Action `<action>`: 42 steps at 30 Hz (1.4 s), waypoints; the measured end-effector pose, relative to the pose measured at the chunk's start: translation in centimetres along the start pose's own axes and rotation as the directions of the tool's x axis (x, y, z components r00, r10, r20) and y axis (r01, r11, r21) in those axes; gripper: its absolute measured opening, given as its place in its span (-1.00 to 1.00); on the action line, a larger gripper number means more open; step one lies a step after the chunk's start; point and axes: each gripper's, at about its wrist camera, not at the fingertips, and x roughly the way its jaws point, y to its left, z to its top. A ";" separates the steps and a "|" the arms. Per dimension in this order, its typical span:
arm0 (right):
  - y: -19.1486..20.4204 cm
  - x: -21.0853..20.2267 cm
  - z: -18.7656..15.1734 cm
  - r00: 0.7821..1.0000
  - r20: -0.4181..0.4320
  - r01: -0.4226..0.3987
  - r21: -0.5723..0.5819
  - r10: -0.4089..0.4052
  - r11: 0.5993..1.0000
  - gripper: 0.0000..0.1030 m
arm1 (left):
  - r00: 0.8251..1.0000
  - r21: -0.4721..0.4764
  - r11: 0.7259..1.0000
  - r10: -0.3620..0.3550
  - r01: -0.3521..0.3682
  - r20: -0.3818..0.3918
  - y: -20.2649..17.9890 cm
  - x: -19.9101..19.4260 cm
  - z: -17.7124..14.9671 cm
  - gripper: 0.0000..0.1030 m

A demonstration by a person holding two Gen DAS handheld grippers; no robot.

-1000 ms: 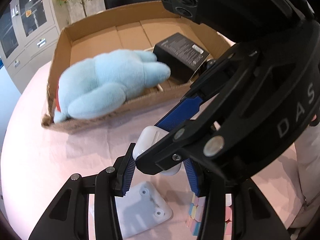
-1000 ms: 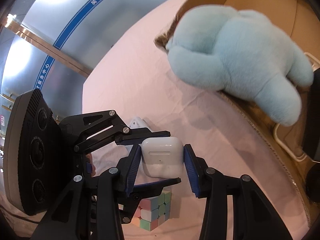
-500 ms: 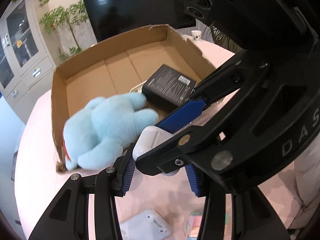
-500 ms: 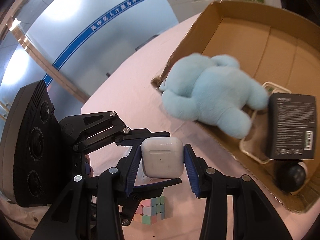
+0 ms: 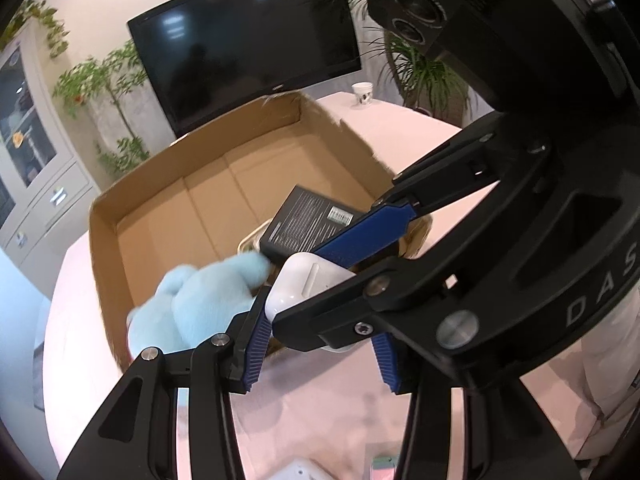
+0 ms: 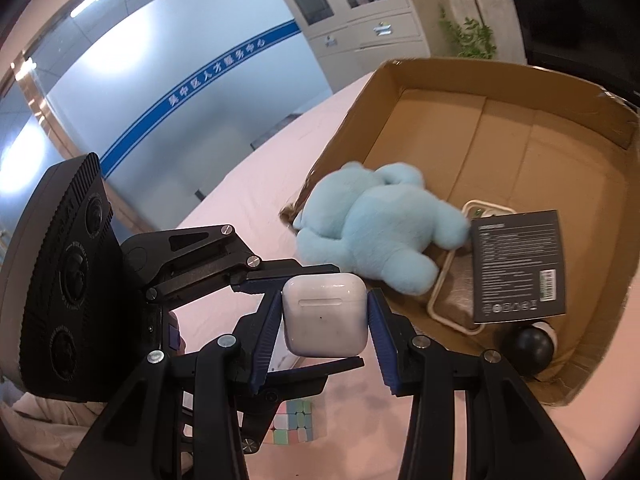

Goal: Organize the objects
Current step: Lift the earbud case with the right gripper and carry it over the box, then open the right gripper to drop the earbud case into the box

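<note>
A white earbud case (image 6: 325, 314) is held above the pink table in front of the cardboard box (image 6: 440, 80). My right gripper (image 6: 325, 320) is shut on its sides. My left gripper (image 5: 320, 344) comes in crosswise and is shut on the same case (image 5: 304, 284), partly hidden by the right gripper's fingers. In the box (image 5: 160, 168) lie a light blue plush toy (image 6: 376, 224), a black carton (image 6: 518, 264), a white cable and a black ball (image 6: 534, 346). The plush (image 5: 192, 308) and carton (image 5: 308, 224) also show in the left wrist view.
A pastel puzzle cube (image 6: 296, 424) sits on the pink tablecloth (image 6: 248, 192) below the grippers. A white flat object (image 5: 298, 472) lies at the table's near edge. A paper cup (image 5: 362, 92) stands far behind the box. A screen, plants and cabinets line the walls.
Both grippers have risen with the earbud case held between them, and moved toward the box. The box interior now shows more fully; the cube and white object have dropped low in view.
</note>
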 end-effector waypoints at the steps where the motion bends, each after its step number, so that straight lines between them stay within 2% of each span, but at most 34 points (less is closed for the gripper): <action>1: -0.1 -0.4 -0.1 1.000 0.011 0.005 0.003 -0.005 1.000 -0.20 | 1.000 0.015 1.000 -0.009 0.008 0.005 -0.2 0.0 0.4 -0.15; 8: -2.7 -3.3 -0.3 0.994 0.103 0.030 0.074 -0.038 0.997 -0.19 | 0.999 0.109 0.994 -0.026 0.023 0.024 -1.5 1.3 3.9 -0.15; 12: -4.5 -4.6 -0.5 0.987 0.128 0.085 0.126 -0.101 0.988 -0.19 | 0.998 0.147 0.988 -0.057 0.053 0.022 -2.5 3.3 5.8 -0.14; 17: -7.4 -5.2 -0.8 0.979 0.124 0.133 0.203 -0.160 0.970 -0.19 | 0.987 0.129 0.979 -0.158 0.155 0.010 -2.7 6.7 7.3 -0.13; 21: -9.9 -4.7 -1.3 0.972 0.080 0.195 0.263 -0.222 0.945 -0.19 | 0.980 0.108 0.974 -0.198 0.198 -0.011 -3.4 9.7 7.5 -0.12; 25: -12.5 -3.6 -1.7 0.971 0.032 0.214 0.318 -0.236 0.924 -0.19 | 0.972 0.070 0.970 -0.229 0.232 -0.042 -3.5 12.4 7.4 -0.04; 27: -13.5 -3.2 -1.9 0.969 0.009 0.227 0.349 -0.245 0.909 -0.19 | 0.971 0.030 0.971 -0.235 0.236 -0.046 -3.3 13.4 7.4 0.19; 30: -13.8 -3.3 -2.2 0.960 -0.002 0.262 0.359 -0.280 0.896 -0.19 | 0.973 -0.003 0.974 -0.226 0.226 -0.035 -3.2 13.5 7.1 0.28; 32: -14.2 -3.6 -2.4 0.964 0.007 0.242 0.393 -0.267 0.887 -0.19 | 0.979 -0.009 0.980 -0.199 0.199 -0.036 -3.0 13.3 6.8 0.45; 34: -14.7 -3.9 -2.4 0.957 0.019 0.256 0.418 -0.290 0.872 -0.19 | 0.989 -0.022 0.989 -0.144 0.144 -0.033 -2.3 12.6 6.4 0.48; 36: -14.8 -4.4 -2.2 0.946 0.034 0.273 0.446 -0.321 0.852 -0.11 | 0.991 -0.064 0.990 -0.131 0.129 -0.027 -0.9 11.5 5.9 0.53; 38: -14.8 -4.9 -2.3 0.947 0.055 0.255 0.466 -0.315 0.847 0.14 | 0.994 -0.113 0.988 -0.108 0.104 -0.023 0.6 10.7 5.5 0.53; 40: -14.2 -5.2 -2.0 0.952 0.075 0.228 0.468 -0.295 0.854 0.27 | 0.996 -0.190 0.978 -0.089 0.087 -0.001 2.5 8.7 4.5 0.53; 42: -13.1 -5.2 -1.8 0.964 0.084 0.191 0.438 -0.252 0.878 0.37 | 0.994 -0.277 0.954 -0.109 0.111 0.025 4.6 6.2 2.4 0.57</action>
